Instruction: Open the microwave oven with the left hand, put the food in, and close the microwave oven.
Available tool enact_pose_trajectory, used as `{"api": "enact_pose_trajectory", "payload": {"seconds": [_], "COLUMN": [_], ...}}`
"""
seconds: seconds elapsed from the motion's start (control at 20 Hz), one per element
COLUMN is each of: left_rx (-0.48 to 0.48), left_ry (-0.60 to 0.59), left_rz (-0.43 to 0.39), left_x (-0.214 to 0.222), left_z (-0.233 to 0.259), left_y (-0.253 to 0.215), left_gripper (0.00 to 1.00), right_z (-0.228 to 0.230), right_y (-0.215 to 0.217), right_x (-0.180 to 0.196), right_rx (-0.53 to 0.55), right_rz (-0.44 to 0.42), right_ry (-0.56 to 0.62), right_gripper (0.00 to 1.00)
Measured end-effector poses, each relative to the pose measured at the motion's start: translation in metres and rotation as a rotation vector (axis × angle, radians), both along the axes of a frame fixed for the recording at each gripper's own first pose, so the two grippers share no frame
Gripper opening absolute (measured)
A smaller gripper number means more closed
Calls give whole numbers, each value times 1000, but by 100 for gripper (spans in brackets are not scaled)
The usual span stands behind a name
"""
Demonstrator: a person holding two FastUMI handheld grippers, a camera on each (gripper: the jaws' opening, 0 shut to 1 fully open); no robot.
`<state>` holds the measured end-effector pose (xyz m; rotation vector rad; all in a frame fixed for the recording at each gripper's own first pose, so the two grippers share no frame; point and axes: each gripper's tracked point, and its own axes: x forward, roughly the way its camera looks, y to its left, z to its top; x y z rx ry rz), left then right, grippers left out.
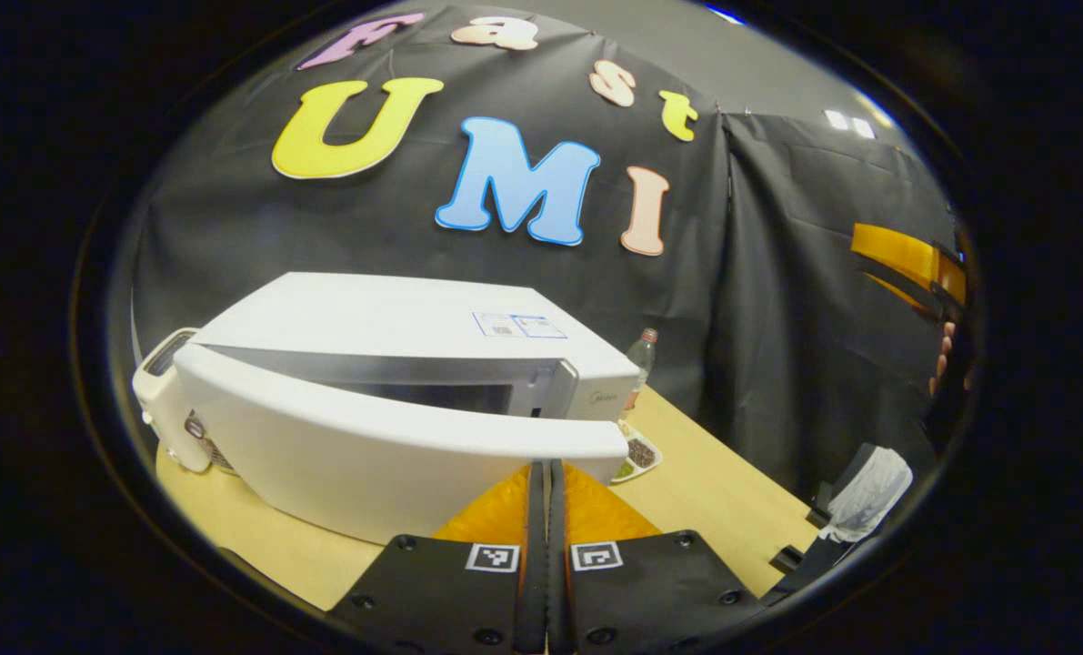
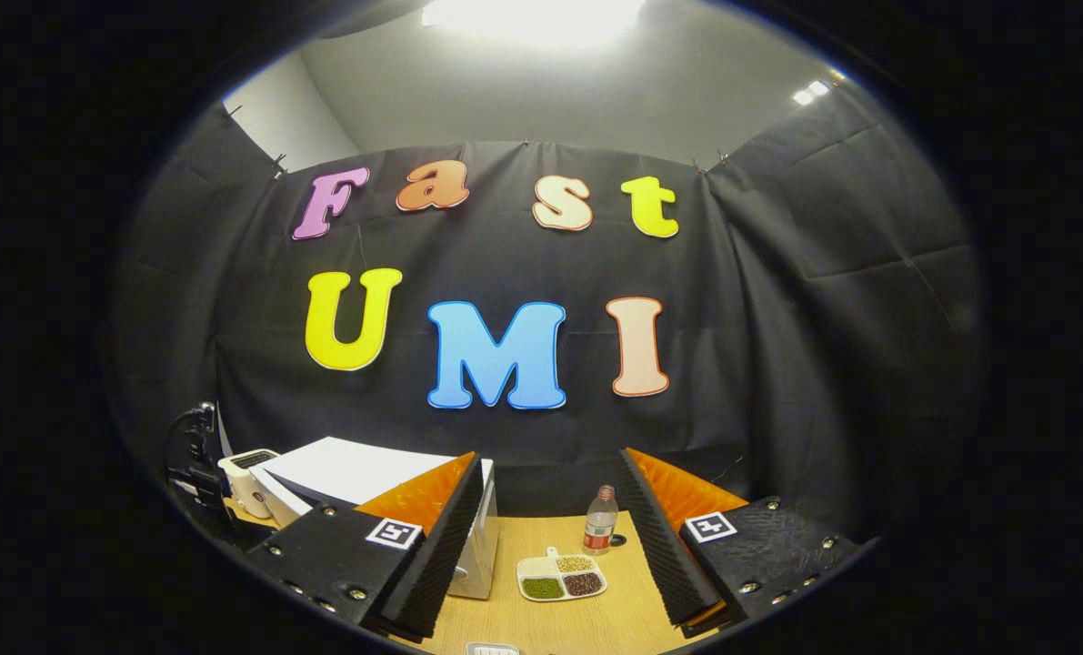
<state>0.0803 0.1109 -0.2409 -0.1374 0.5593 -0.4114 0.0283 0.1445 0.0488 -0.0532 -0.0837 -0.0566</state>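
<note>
White plastic dominates the left side of the table (image 1: 723,491): the microwave (image 1: 396,318) is sitting there with its door (image 1: 386,437) swinging partly ajar, hinge at the left, free edge at the right. A small white appliance (image 1: 161,382) is standing just beside the microwave's left end.

Left gripper (image 1: 546,473) is sitting at the door's free edge with its fingers pressed together. Whether anything is pinched between them I cannot tell; the tips are meeting the door's underside and the contact is hidden. Judgement: the opening step is under way, and the door is not yet wide enough to pass the food.

Moving right: the food tray (image 2: 561,577), a divided white dish holding green, brown and yellowish portions, is lying flat on the table just right of the microwave, untouched. A bottle (image 2: 600,520) is standing upright behind it, near the wall.

Right gripper (image 2: 550,537) is hovering above the table with its fingers spread wide, holding nothing and looking down toward the tray.

Risks, as I judge them:
- Closed fingers slipping off the smooth door edge, leaving the door half open.
- Pulling hard enough to drag the light microwave across the table toward the tray.
- Door swinging into the tray or bottle zone if the microwave shifts.
- Shallow tray tipping during pickup, spilling loose portions.
</note>
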Motion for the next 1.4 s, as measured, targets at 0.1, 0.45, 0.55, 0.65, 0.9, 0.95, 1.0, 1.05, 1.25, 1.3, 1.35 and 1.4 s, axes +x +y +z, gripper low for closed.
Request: {"api": "enact_pose_trajectory", "payload": {"seconds": [0.1, 0.45, 0.55, 0.65, 0.9, 0.95, 1.0, 1.05, 1.25, 1.3, 1.35, 1.4], "left_rx": [39, 20, -9, -35, -29, -31, -36, -39, -39, -34, -21, -34], "left_ry": [9, 18, 43, 64, 77, 78, 81, 83, 86, 81, 71, 83], "left_rz": [30, 28, 39, 55, 40, 44, 47, 44, 30, 27, 36, 23], "left_x": [10, 44, 52, 63, 63, 62, 63, 62, 65, 68, 71, 79], "left_z": [-4, -6, -10, -11, -11, -11, -12, -12, -13, -13, -12, -15], "left_y": [1, -26, -31, -30, -31, -31, -31, -32, -31, -32, -29, -33], "left_gripper": [7, 7, 7, 7, 4, 4, 6, 7, 4, 6, 4, 7], "right_z": [-2, -13, -14, -14, -20, -22, -22, -23, -24, -24, -24, -24], "right_y": [-3, -7, -10, -12, -12, -11, -10, -7, 0, 1, 2, 3], "right_x": [1, 2, 3, 3, 6, 6, 7, 8, 8, 8, 7, 6], "right_rx": [-6, -7, -7, -3, 12, 14, 18, 22, 23, 20, 19, 18], "right_rz": [-12, -32, -42, -48, -51, -48, -44, -36, -14, -9, -4, 0], "right_ry": [2, 31, 36, 38, 52, 56, 59, 64, 71, 72, 75, 76], "right_gripper": [90, 90, 89, 90, 90, 89, 89, 90, 90, 90, 90, 89]}}
